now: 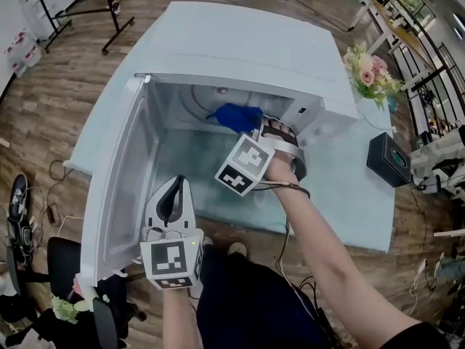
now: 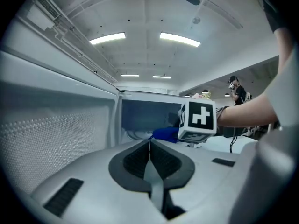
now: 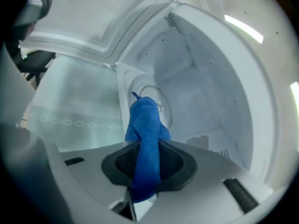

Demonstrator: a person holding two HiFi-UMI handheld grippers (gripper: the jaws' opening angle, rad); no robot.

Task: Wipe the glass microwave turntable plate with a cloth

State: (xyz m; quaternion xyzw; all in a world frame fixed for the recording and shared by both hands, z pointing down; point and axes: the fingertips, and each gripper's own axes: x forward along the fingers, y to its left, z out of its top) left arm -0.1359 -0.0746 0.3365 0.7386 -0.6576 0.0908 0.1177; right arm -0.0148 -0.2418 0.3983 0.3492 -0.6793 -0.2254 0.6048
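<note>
A white microwave [image 1: 240,46] stands on the table with its door [image 1: 116,187] swung open to the left. My right gripper [image 1: 257,127] reaches into the cavity, shut on a blue cloth [image 1: 236,116]. In the right gripper view the cloth [image 3: 145,125] hangs from the jaws in front of the round glass turntable plate [image 3: 156,94] at the back of the cavity; I cannot tell whether they touch. Outside the microwave, near the door's lower edge, my left gripper [image 1: 174,184] is shut and empty. The left gripper [image 2: 149,143] looks toward the cavity, where the cloth [image 2: 164,133] shows.
The table [image 1: 341,195] has a pale cover. A bunch of flowers [image 1: 370,67] and a black box [image 1: 389,158] stand at its right end. A chair [image 1: 65,264] is on the floor at lower left. A person [image 2: 238,90] stands in the background.
</note>
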